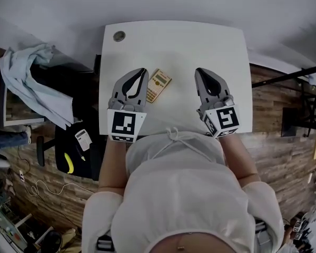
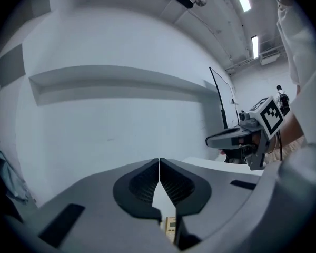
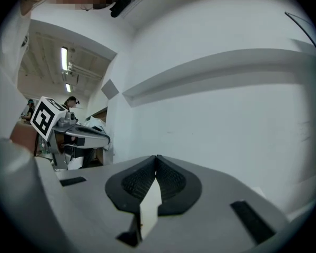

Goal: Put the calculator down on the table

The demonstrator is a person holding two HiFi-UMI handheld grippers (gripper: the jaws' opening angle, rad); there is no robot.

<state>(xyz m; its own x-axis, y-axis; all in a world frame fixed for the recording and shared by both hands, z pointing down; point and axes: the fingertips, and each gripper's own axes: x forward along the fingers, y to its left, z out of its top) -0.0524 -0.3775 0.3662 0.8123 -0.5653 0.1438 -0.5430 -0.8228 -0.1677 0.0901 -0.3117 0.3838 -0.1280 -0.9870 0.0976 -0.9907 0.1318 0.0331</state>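
Note:
A yellow calculator (image 1: 158, 85) lies flat on the white table (image 1: 174, 46), between my two grippers and nearer the left one. My left gripper (image 1: 142, 71) hovers just left of it, jaws shut with nothing between them. In the left gripper view the tips (image 2: 159, 162) meet, and a sliver of the calculator (image 2: 170, 229) shows low through the gap behind them. My right gripper (image 1: 200, 71) is held over the table to the right of the calculator, also shut and empty; its own view shows the tips (image 3: 157, 158) touching, pointing at a white wall.
A round grommet (image 1: 119, 36) sits at the table's far left corner. Left of the table stands a black chair (image 1: 68, 88) draped with a pale cloth (image 1: 26, 78). Wooden floor (image 1: 284, 141) surrounds the table. The other gripper (image 2: 247, 128) appears in the left gripper view.

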